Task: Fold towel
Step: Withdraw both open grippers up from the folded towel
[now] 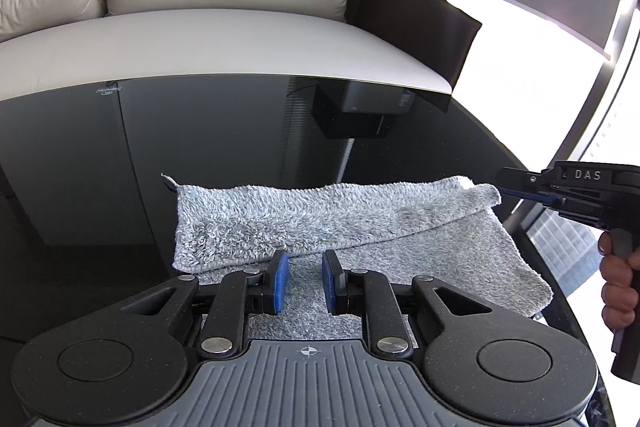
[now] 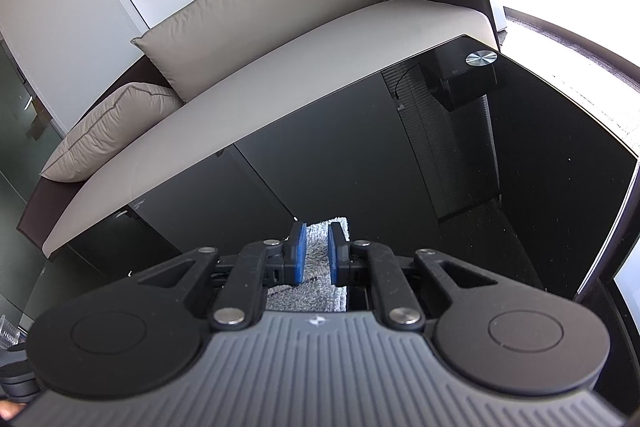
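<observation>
We have a grey terry towel (image 1: 320, 223) lying on the black glass table (image 1: 200, 131), just ahead of and partly under our left gripper (image 1: 305, 281). One layer is already turned over, its folded edge running across in front of the blue pads (image 1: 280, 281). The left gripper's jaws stand apart with bare cloth between them — it grips nothing. Our right gripper (image 1: 505, 187) sits at the towel's far right corner, where the upper layer lifts off the lower; from its own camera the right gripper (image 2: 317, 253) shows a narrow gap over the pile, and we cannot tell whether it pinches the cloth. We judge the towel light, soft and limp, with a grippy pile, though it may slide on the slick glass. It will sag wherever it is unsupported, so we would take it at corners or along the hem — both layers together, one gripper at each end.
</observation>
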Demonstrator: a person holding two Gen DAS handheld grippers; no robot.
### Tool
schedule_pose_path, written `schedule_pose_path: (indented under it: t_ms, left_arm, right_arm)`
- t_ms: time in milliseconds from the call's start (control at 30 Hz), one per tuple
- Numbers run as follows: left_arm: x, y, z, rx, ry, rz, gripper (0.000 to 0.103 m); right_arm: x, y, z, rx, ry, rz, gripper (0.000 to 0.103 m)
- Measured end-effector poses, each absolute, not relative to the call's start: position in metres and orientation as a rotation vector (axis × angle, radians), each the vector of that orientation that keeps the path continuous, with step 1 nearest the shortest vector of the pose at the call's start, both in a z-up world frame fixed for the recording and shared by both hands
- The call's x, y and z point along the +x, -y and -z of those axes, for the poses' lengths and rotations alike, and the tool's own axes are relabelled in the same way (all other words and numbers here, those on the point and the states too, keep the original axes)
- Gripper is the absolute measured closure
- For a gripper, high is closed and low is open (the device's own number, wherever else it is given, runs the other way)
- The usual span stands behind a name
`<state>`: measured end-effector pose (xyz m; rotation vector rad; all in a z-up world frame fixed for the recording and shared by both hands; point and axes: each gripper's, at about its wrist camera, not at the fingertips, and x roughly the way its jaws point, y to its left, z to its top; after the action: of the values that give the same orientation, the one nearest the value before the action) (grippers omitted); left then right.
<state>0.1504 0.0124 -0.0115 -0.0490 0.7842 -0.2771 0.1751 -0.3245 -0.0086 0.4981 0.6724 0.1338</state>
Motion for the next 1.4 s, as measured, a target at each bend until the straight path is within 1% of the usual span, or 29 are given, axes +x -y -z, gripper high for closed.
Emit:
schedule_pose_path:
  t_ms: [467, 900, 1067, 1100, 1167, 1200, 1400]
  left_arm:
    - [0.178, -0.015, 0.011, -0.113, -0.748, 0.218, 0.086]
    - [0.160, -0.008, 0.007, -0.019, -0.797, 0.264, 0.086]
    - [0.153, -0.008, 0.010, -0.013, -0.810, 0.277, 0.086]
    - [0.153, -0.009, 0.009, -0.019, -0.812, 0.279, 0.086]
    - [0.150, -0.009, 0.009, -0.020, -0.814, 0.285, 0.086]
    - [0.149, -0.008, 0.010, -0.015, -0.812, 0.287, 0.086]
    - [0.145, -0.008, 0.010, -0.010, -0.805, 0.296, 0.086]
  right_arm:
    - [0.176, 0.323, 0.010, 0.513, -0.698, -0.168, 0.091]
    - [0.179, 0.284, 0.013, 0.305, -0.804, -0.324, 0.091]
    - [0.181, 0.272, 0.014, 0.262, -0.810, -0.318, 0.091]
    - [0.182, 0.271, 0.014, 0.263, -0.809, -0.315, 0.089]
    - [0.185, 0.268, 0.015, 0.271, -0.803, -0.314, 0.083]
    - [0.186, 0.266, 0.015, 0.269, -0.796, -0.313, 0.078]
    - [0.202, 0.261, 0.017, 0.284, -0.766, -0.274, 0.077]
